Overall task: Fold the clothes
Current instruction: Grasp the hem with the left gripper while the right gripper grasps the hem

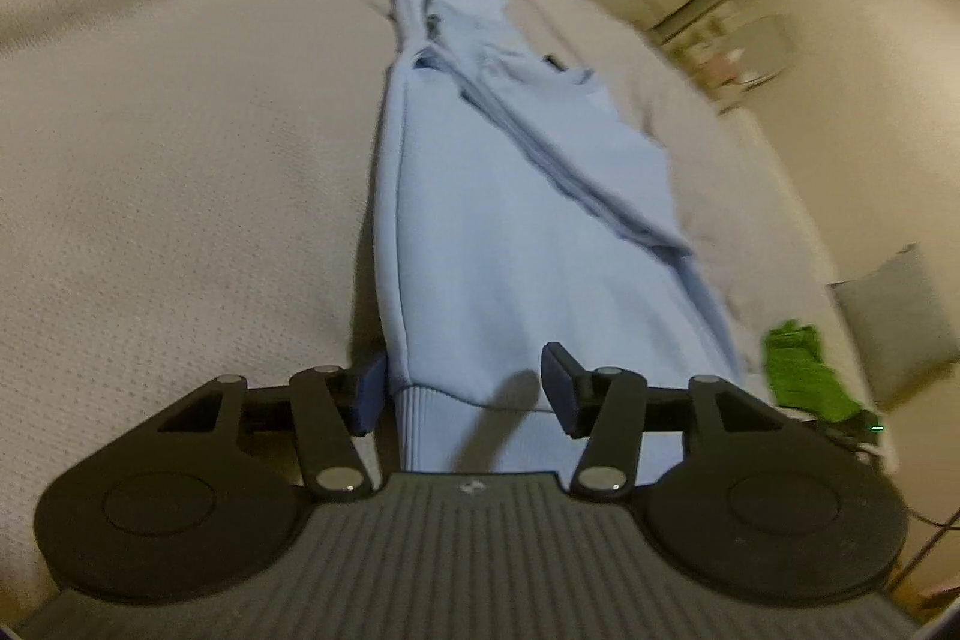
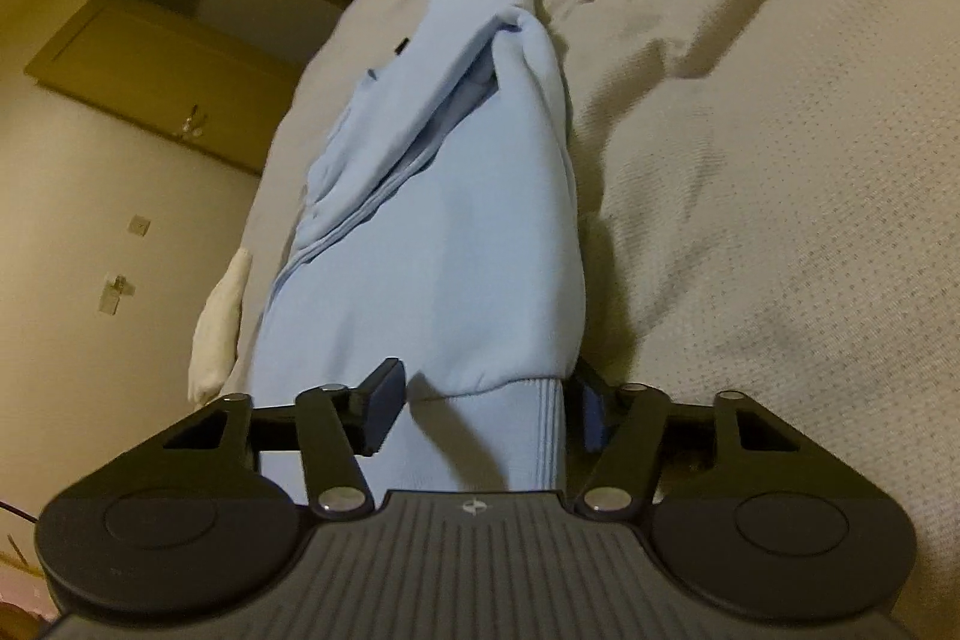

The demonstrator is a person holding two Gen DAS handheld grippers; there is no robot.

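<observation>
A light blue sweatshirt point(image 1: 510, 232) lies on a beige bed, folded lengthwise into a long strip; it also shows in the right wrist view point(image 2: 432, 250). My left gripper point(image 1: 462, 391) is open, its jaws spread on either side of the ribbed hem point(image 1: 426, 430) at the strip's near left corner. My right gripper point(image 2: 486, 409) is open too, its jaws spread around the ribbed hem point(image 2: 534, 430) at the near right corner. Neither pair of pads presses the cloth. The garment's far end runs away from both cameras.
The beige bedspread point(image 1: 180, 130) is wrinkled beyond the sweatshirt point(image 2: 750, 40). A green cloth point(image 1: 804, 370) and a grey cushion point(image 1: 900, 322) lie off the bed's right edge. A white cloth point(image 2: 219, 328) hangs at the bed's left edge, near a wooden door point(image 2: 180, 22).
</observation>
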